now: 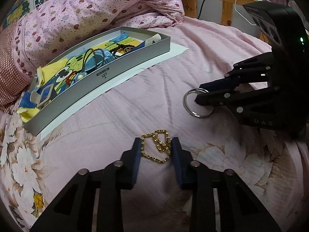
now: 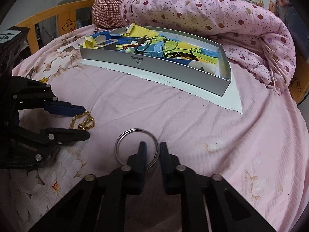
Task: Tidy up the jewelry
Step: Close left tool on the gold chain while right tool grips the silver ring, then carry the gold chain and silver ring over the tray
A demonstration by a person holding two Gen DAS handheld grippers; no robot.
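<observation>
A gold chain (image 1: 157, 148) lies bunched on the pink bedspread between the open fingers of my left gripper (image 1: 156, 145); it also shows in the right wrist view (image 2: 85, 120). A silver double ring (image 2: 136, 147) lies on the bedspread. My right gripper (image 2: 152, 148) is open, with its left finger inside the ring and the ring's right rim in the narrow gap between the fingers. In the left wrist view the right gripper (image 1: 199, 94) sits over the ring (image 1: 198, 103). A grey jewelry box (image 1: 108, 73) holds beads, hair ties and clips.
The box (image 2: 154, 65) rests on white paper (image 2: 231, 100) at the far side of the bed. A rolled pink dotted quilt (image 2: 212, 9) lies behind it. A wooden bed rail (image 1: 212, 2) with cables stands at the back.
</observation>
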